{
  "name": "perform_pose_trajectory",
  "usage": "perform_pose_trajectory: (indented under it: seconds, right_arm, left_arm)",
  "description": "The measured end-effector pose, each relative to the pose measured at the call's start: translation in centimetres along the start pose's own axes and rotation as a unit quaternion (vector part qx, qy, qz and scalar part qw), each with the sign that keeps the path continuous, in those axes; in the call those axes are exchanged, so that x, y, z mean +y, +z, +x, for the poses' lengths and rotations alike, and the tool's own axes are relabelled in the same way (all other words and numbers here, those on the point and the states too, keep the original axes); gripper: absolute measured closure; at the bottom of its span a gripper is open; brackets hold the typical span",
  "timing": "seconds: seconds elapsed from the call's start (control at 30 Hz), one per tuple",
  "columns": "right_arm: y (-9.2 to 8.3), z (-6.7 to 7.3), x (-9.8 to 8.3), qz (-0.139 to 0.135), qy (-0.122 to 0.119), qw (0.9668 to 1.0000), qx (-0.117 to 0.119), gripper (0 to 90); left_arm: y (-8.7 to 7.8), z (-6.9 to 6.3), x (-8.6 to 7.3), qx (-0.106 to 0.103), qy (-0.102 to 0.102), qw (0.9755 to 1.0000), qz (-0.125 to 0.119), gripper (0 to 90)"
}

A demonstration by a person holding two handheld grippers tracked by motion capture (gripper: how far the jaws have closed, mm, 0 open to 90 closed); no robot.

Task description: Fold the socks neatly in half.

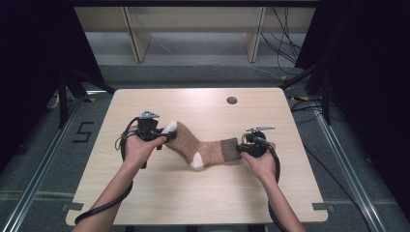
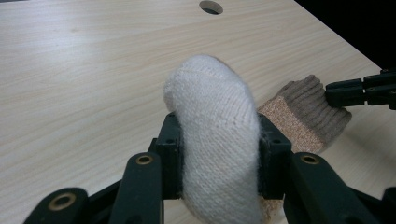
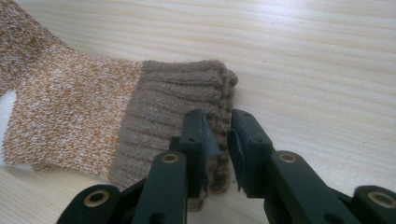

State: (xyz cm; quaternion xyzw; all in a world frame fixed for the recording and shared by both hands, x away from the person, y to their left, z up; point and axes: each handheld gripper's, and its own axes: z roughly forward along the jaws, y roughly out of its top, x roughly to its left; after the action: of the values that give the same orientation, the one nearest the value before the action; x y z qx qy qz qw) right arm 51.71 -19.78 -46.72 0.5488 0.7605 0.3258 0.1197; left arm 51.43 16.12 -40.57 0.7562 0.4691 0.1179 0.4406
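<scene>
In the high view, a brown-and-orange flecked knitted sock with a cream toe, cream heel and ribbed taupe cuff [image 1: 200,147] is lying bent across the middle of the pale wood-grain table [image 1: 203,198]; the left gripper [image 1: 167,135] is pinching its toe end while the person's left hand [image 1: 138,147] is wrapping the handle; the right gripper [image 1: 240,147] is biting the cuff, with the right hand [image 1: 261,162] behind it; a round cable hole [image 1: 232,100] is sitting near the table's far edge.

In the left gripper view, the left gripper [image 2: 218,154] is squeezing the sock's cream toe [image 2: 212,135] between its two black jaws; the cuff is lying beyond, with the right gripper [image 2: 334,92] touching it.

In the right gripper view, the right gripper [image 3: 219,140] is clamping the edge of the ribbed cuff [image 3: 173,105], its jaws nearly together on the fabric; the sock is resting flat on the table.
</scene>
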Motion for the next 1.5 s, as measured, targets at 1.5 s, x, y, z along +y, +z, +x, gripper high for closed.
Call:
perform_pose_trajectory:
  seconds: [1.5]
  right_arm:
    - [0.8,1.5,0.0,0.001,-0.014,0.9997,0.018,73.7]
  left_arm:
    - [-0.6,-2.0,1.2,-0.022,0.004,0.9991,-0.037,62.5]
